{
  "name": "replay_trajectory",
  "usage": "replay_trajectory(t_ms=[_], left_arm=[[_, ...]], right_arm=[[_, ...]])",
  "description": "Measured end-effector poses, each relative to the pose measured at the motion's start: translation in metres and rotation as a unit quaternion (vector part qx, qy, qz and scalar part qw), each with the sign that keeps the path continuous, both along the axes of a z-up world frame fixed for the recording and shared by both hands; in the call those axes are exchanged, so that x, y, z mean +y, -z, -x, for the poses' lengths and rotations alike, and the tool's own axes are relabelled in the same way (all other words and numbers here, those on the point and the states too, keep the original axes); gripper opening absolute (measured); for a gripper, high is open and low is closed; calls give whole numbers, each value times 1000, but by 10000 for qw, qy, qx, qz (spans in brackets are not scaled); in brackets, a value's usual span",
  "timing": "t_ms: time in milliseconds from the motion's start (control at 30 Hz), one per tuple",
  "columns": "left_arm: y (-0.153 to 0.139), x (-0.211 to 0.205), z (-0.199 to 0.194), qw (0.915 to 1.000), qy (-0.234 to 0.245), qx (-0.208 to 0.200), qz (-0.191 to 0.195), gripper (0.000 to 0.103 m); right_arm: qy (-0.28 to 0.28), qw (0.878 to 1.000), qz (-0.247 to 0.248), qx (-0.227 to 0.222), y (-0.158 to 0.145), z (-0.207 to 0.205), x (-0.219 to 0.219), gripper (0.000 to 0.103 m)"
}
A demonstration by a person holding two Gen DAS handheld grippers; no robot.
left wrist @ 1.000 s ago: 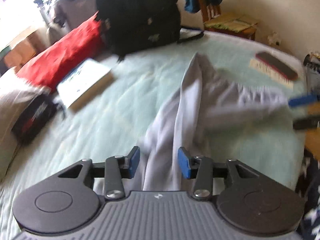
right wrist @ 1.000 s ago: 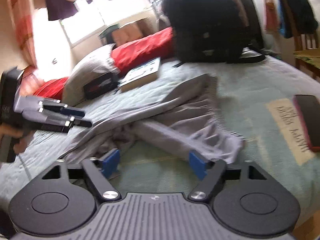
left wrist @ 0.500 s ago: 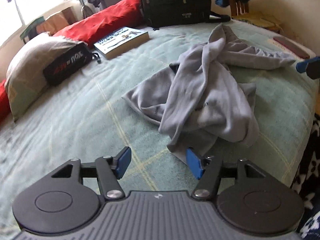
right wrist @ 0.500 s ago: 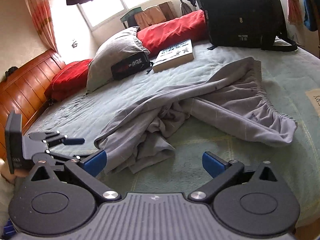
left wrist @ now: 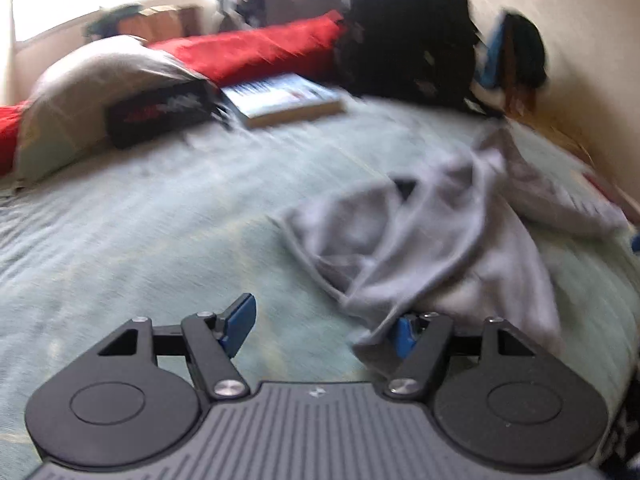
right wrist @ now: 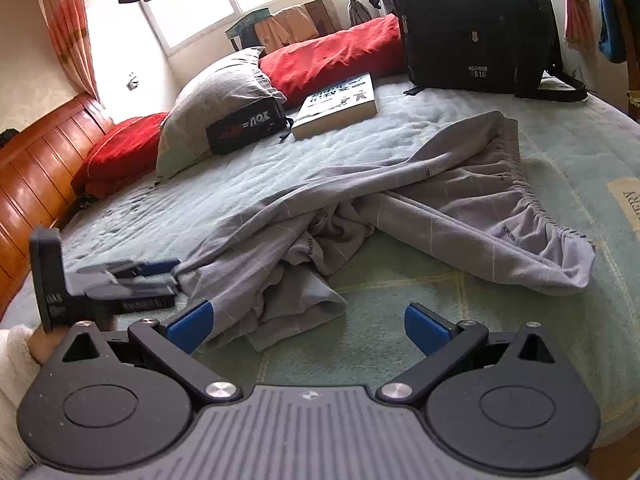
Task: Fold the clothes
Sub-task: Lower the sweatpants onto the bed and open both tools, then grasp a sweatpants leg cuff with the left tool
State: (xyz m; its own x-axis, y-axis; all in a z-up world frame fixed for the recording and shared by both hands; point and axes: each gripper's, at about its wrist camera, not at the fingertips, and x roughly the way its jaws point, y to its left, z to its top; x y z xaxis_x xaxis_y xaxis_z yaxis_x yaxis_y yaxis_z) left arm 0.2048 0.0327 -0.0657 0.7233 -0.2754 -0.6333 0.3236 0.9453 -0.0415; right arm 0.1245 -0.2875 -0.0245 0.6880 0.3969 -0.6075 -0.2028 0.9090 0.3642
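On bed: one grey garment, two tongs, right open, left opening, empty.

- Grey trousers, thin pale check lines
- Pale green bed cover, faint yellow grid
- Red pillows
- Grey pillow
- Black backpack
- Blue pads on black right gripper
- Orange-brown wooden headboard

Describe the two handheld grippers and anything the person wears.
Both the left gripper and right gripper share one design: a ribbed grey body, black round-ended linkage plates with silver screws, and black fingers tipped with blue pads. A white fuzzy sleeve shows beside the left gripper in the right wrist view.
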Motion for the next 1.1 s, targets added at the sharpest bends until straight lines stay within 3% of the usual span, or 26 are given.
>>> replay_trajectory(t_ms=[100,200,267,300,333,367,533,833,1100], left_arm=[[-5,16,-10,9993,-194,-18,320,65],[-2,13,-10,9992,154,31,360,63],[1,10,-9,9983,417,108,391,46],[3,8,-9,9974,532,186,439,21],[3,7,-9,9968,593,210,487,5],[3,8,-9,9964,624,202,535,3],[-10,15,-14,9958,638,36,659,0],[-48,32,-84,9996,-50,-253,97,0],[-48,27,-165,9979,-397,-172,-473,0]], right_arm=[[8,10000,22,18,2,-4,0,103],[-20,10000,-3,66,5,-9,3,103],[-41,10000,9,89,7,-12,4,103],[-54,9999,23,97,7,-13,5,103],[-66,9999,37,106,8,-13,6,103],[-78,9999,51,115,8,-14,6,103],[-123,9997,181,83,8,-18,9,103],[-172,9994,298,-35,7,-25,10,103],[-169,9987,451,-174,5,-33,7,103]])
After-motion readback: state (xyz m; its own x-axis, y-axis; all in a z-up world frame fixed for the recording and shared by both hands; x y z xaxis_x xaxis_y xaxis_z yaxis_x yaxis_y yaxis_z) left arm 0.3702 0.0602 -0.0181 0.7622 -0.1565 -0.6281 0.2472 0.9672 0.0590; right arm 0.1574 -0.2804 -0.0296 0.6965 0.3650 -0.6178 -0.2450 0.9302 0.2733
